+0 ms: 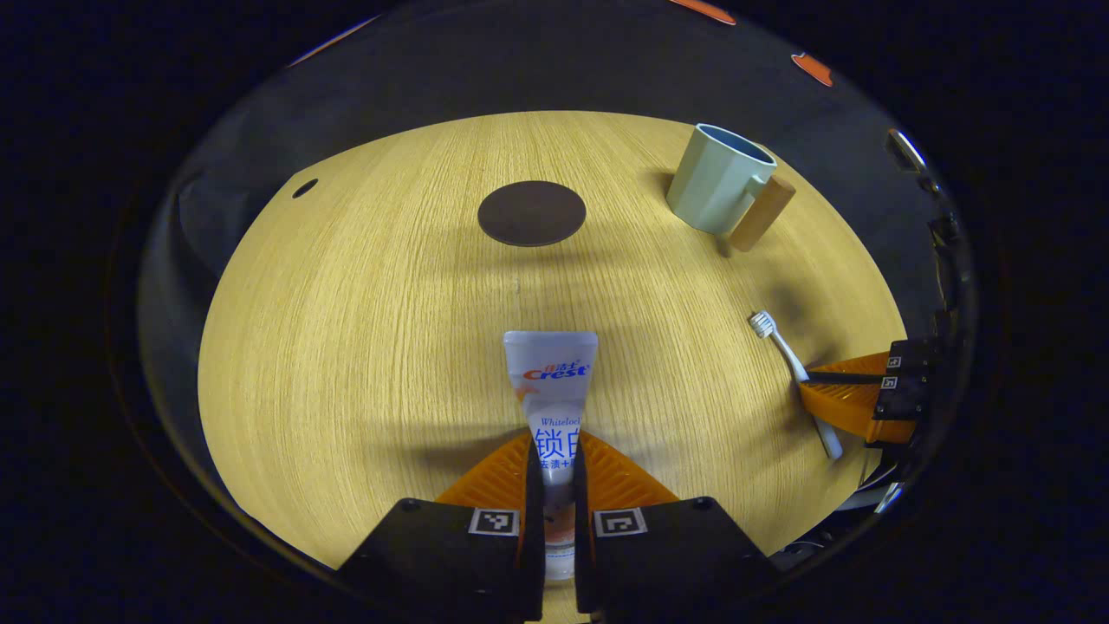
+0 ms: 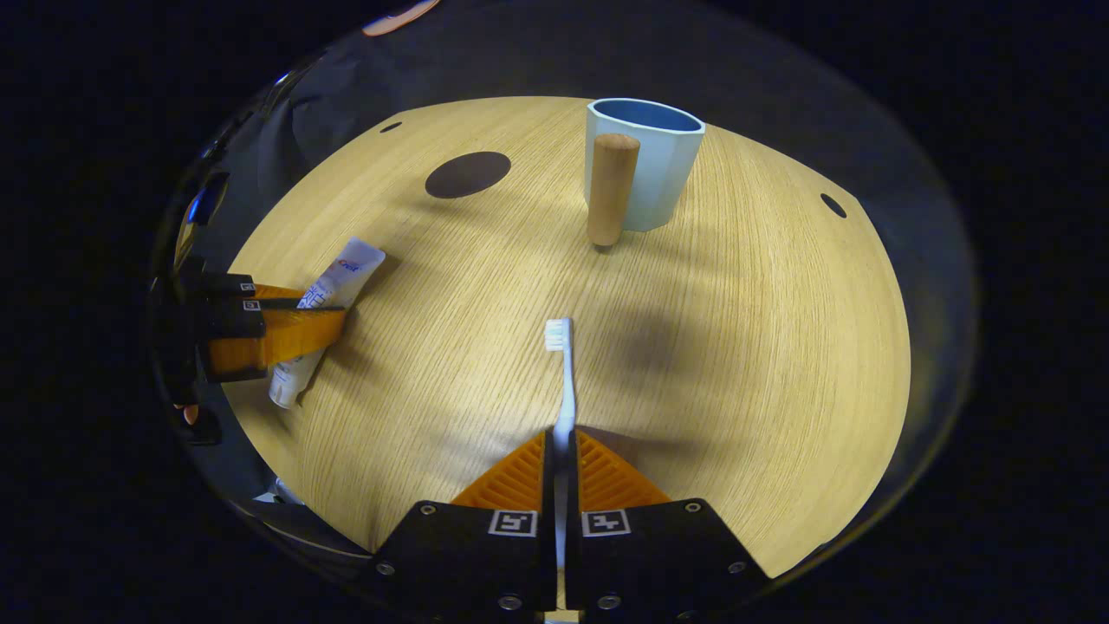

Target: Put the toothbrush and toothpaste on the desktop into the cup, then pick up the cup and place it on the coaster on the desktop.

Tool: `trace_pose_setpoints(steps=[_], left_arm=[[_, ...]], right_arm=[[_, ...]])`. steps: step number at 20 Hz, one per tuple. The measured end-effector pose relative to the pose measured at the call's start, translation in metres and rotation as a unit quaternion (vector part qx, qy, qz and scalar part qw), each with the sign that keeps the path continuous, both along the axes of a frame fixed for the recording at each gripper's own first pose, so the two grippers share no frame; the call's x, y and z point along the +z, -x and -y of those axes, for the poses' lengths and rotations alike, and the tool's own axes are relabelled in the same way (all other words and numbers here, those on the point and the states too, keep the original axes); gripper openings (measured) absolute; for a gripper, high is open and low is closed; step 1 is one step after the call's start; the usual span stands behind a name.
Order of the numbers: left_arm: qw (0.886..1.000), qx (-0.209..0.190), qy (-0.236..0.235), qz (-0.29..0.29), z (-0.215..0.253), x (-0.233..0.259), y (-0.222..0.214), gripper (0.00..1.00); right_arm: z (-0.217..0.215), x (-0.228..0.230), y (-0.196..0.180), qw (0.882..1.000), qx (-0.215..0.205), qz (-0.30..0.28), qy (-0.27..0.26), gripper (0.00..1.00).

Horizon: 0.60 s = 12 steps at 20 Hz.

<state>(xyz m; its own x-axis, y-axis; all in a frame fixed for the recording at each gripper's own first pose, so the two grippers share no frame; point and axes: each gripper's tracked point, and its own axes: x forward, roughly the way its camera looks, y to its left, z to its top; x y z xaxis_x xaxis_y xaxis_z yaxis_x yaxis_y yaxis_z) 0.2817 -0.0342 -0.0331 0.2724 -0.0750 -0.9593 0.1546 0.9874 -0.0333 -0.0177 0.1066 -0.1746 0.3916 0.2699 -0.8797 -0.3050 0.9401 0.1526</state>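
Nearest in the left gripper view, the toothpaste (image 1: 553, 407) is clamped between the jaws of the left gripper (image 1: 554, 472), gripped toward its cap end so the flat tail points ahead. In the right gripper view, the toothbrush (image 2: 563, 381) is pinched by its handle in the right gripper (image 2: 563, 459), bristles forward, ready for dropping in. Farther off on the desktop (image 2: 736, 347), the cup (image 2: 645, 165) stands upright and empty, handle turned toward the right gripper. Beyond, well apart, the coaster (image 2: 468, 174) lies bare.
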Motion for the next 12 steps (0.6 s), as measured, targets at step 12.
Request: trace_pose_setpoints(steps=[12], left_arm=[[0.996,-0.013,0.012,0.091,0.054,0.330,0.013,0.12]], right_arm=[[0.003,0.036,-0.016,0.992,-0.003,0.121,-0.034,0.04]])
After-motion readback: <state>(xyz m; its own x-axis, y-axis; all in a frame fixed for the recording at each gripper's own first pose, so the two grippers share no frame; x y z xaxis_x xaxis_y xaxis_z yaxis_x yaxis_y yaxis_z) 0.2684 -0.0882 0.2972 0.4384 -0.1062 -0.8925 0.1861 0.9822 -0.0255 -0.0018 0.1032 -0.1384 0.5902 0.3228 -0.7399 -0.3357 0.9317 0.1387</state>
